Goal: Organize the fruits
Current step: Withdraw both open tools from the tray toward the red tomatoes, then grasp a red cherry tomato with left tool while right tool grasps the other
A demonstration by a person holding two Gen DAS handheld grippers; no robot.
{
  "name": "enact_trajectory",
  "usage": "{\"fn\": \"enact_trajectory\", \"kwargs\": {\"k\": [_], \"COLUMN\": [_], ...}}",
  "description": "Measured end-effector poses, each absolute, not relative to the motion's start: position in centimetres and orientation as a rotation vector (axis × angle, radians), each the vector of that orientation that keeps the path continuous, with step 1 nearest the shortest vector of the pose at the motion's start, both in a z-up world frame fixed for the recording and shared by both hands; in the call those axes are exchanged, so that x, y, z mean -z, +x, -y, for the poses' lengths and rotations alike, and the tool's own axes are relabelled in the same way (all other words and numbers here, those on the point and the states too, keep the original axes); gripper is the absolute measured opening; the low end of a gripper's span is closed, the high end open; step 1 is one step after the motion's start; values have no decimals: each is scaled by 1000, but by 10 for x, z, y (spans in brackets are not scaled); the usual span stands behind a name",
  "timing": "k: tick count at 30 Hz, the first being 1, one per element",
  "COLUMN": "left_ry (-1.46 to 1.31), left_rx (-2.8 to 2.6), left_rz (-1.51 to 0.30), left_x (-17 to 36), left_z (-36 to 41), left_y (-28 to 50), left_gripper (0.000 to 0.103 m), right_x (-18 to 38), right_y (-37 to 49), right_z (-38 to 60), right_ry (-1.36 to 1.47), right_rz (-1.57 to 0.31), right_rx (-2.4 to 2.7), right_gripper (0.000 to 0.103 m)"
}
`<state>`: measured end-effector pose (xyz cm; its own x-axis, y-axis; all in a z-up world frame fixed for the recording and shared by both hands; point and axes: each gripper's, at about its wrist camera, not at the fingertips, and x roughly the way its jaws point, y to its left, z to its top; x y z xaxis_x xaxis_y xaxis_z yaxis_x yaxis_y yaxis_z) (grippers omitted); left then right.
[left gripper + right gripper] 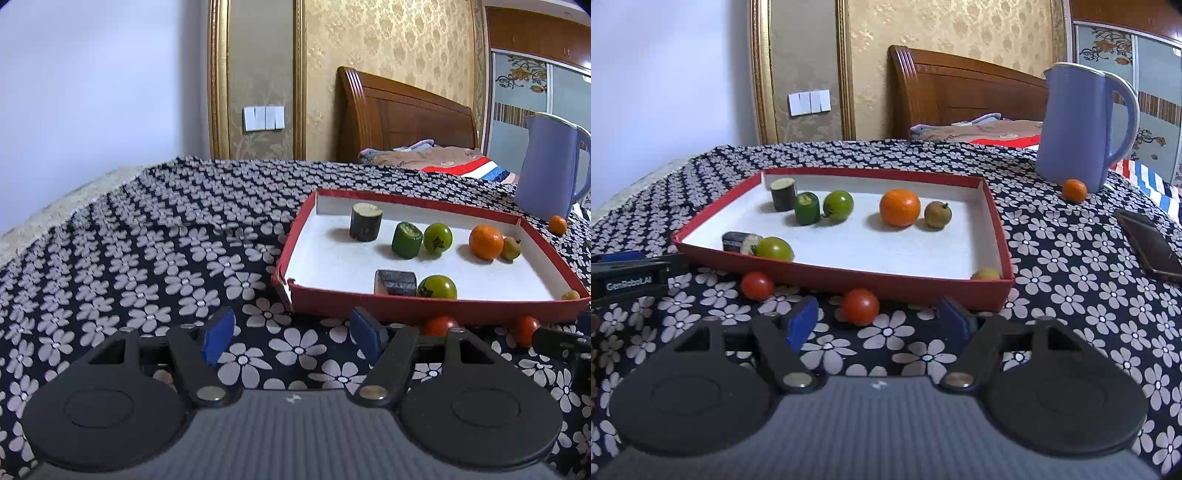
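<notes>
A red tray (pixel 997 229) with a white floor holds an orange (pixel 899 207), two green tomatoes (pixel 838 205), cut dark and green vegetable pieces (pixel 807 208) and small brownish fruits (pixel 938 215). Two red tomatoes (pixel 757 285) lie on the flowered cloth in front of the tray's near wall. One red tomato (pixel 860 306) sits just ahead of my right gripper (pixel 879 321), which is open with nothing between its pads. My left gripper (pixel 291 332) is open over bare cloth, left of the tray (pixel 406 308). A small orange (pixel 1074 191) lies outside by the jug.
A blue jug (pixel 1082 122) stands behind the tray's right corner. A dark phone (pixel 1148 243) lies on the cloth at the right. The table's edge falls away at the far left. A bed with a wooden headboard (pixel 960 96) is behind.
</notes>
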<state>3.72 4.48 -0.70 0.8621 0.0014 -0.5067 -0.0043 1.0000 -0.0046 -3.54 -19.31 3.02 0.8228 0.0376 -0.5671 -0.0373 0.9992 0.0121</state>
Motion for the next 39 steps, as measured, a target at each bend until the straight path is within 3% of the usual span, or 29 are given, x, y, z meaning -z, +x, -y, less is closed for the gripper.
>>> {"fn": "enact_trajectory", "kwargs": {"k": [1,8,11,15,18,20,25,29,36,38,39], "left_ry": [-14,-1,-12,-13,-6,-3,-10,-40,-58,-54,-53], "left_rx": [3,-13,-3,-9,-7,-2,3,8,19,17,16], "left_rz": [-531,-532,-536,-523,-519,-517,-539,-562,-579,-582,-584], "left_x": [8,11,10,10,10,10,11,13,14,14,14], "left_z": [-46,-45,-46,-47,-46,-46,-46,-51,-54,-53,-53], "left_y": [38,36,37,35,34,34,38,40,42,43,43], "left_gripper": [77,80,93,95,95,95,95,95,95,95,95], "right_x": [-31,-45,-42,-32,-30,-30,-24,-19,-17,-17,-17], "right_y": [-36,-39,-39,-34,-31,-28,-18,-8,3,2,1], "right_z": [194,201,195,191,189,191,183,179,176,176,177], "right_ry": [6,70,4,-25,-29,-10,-40,-33,-49,-61,-58], "right_rz": [-598,-559,-555,-605,-614,-637,-690,-718,-714,-710,-704], "right_rx": [-28,9,57,27,23,-2,-29,-55,-60,-56,-59], "right_gripper": [103,103,103,101,90,74,55,43,38,25,23]}}
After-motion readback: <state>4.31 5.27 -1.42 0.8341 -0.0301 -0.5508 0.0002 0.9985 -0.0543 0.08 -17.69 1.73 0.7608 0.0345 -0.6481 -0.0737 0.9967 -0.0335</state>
